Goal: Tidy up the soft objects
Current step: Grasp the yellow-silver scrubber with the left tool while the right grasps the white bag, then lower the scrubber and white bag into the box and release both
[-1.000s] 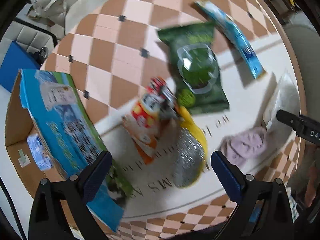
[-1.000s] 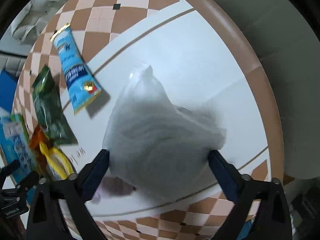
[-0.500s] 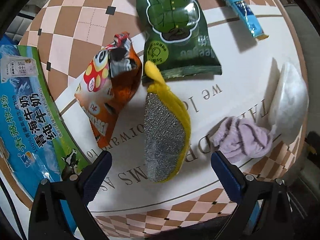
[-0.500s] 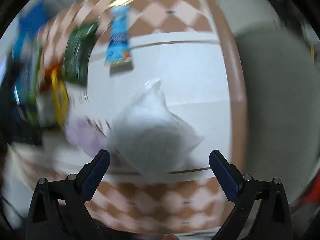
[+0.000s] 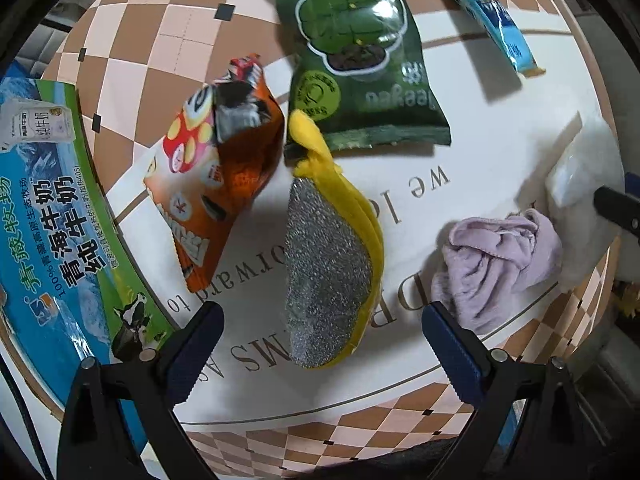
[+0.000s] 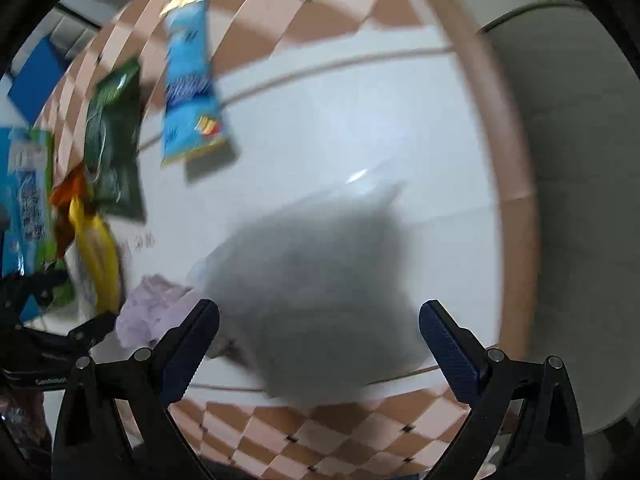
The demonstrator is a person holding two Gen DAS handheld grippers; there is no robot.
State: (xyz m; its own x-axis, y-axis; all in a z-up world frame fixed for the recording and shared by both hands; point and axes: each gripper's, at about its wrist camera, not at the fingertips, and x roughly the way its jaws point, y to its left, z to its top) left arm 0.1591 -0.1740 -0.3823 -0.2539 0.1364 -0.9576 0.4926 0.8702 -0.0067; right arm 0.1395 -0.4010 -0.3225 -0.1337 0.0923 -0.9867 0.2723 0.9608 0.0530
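My left gripper is open and empty, hovering over a yellow scrubbing sponge with a silver face. An orange snack bag lies left of it, a green snack bag behind it, a crumpled lilac cloth to its right. My right gripper is open above a blurred white plastic bag of soft filling. The lilac cloth and sponge show at its left.
A round table with a checkered rim holds everything. A blue milk carton box lies at the left edge. A blue snack pack lies at the far right; it also shows in the right wrist view.
My left gripper moved closer over the sponge and the view sharpened. My right gripper swung about over the white bag; its view stays blurred.
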